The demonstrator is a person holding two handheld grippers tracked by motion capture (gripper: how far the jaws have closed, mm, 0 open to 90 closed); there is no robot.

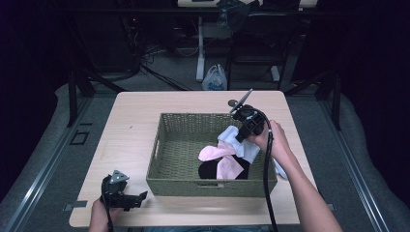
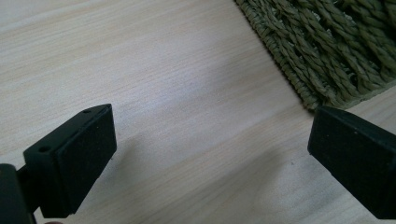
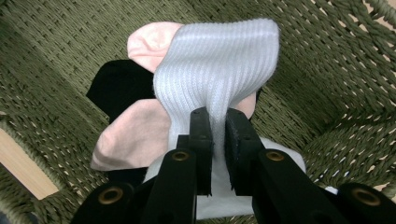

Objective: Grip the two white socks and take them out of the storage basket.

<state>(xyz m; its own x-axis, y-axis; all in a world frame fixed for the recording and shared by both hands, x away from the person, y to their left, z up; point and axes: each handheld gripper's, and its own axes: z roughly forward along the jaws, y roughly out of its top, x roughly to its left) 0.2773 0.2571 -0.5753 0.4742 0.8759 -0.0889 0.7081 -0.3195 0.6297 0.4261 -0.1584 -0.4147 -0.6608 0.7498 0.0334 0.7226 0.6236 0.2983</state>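
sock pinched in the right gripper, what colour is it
White, with a ribbed knit; the sock shows best in the right gripper view, clamped by the right gripper.

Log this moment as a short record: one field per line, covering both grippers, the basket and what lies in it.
surface: light wooden table
container: green woven basket, mid-table
contents: white sock, pink socks, a black sock
right gripper: jaws shut on white sock, over the basket's right side
white sock state: partly draped over the basket's right rim
left gripper: jaws open, nothing between them, on the table near the basket's front left corner
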